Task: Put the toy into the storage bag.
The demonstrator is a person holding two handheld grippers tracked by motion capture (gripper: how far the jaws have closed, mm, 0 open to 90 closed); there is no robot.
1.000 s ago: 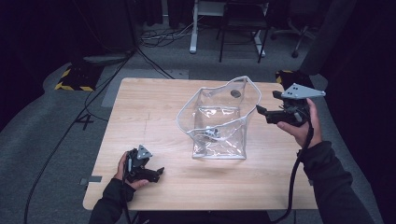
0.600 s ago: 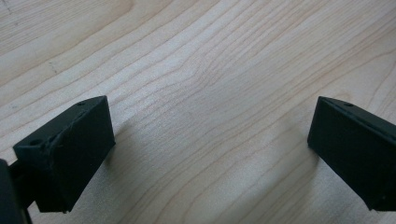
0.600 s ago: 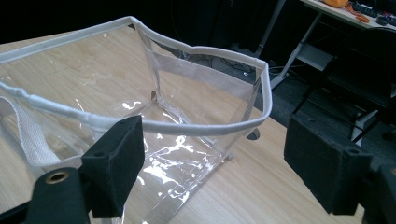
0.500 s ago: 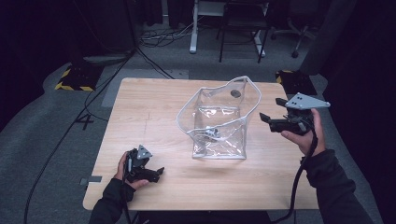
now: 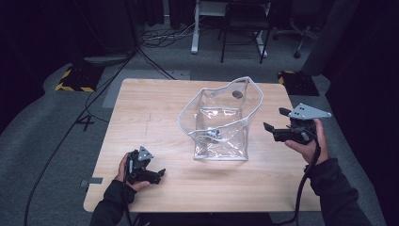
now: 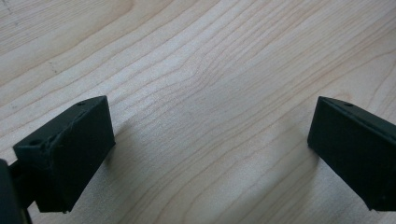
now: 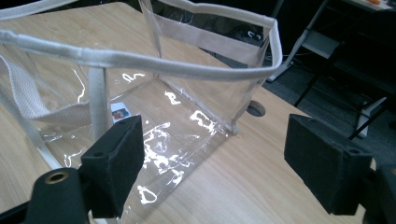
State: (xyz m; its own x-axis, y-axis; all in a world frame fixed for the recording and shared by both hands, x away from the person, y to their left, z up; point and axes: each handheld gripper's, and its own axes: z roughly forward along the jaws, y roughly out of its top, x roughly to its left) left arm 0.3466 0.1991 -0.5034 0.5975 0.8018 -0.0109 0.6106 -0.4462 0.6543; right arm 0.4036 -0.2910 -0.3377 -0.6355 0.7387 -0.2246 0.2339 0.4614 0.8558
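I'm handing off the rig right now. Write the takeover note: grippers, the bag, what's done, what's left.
Left gripper: open, holding nothing, resting low on the table near its front left corner.
Right gripper: open, holding nothing, raised to the right of the clear bag, jaws pointing at it, apart from it.
Clear bag: upright mid-table, top open, a small item inside on its floor.
Done: nothing gripped.
Left: probably close in on the bag's rim and take hold.

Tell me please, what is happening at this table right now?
A person holds a pair of tongs in each hand at a wooden table. The right tongs are open, raised off the table beside a clear plastic bag with white trim, pointing toward it without touching it. The bag stands open near the table's middle. The left tongs are open too, low over bare wood near the front edge, holding nothing.
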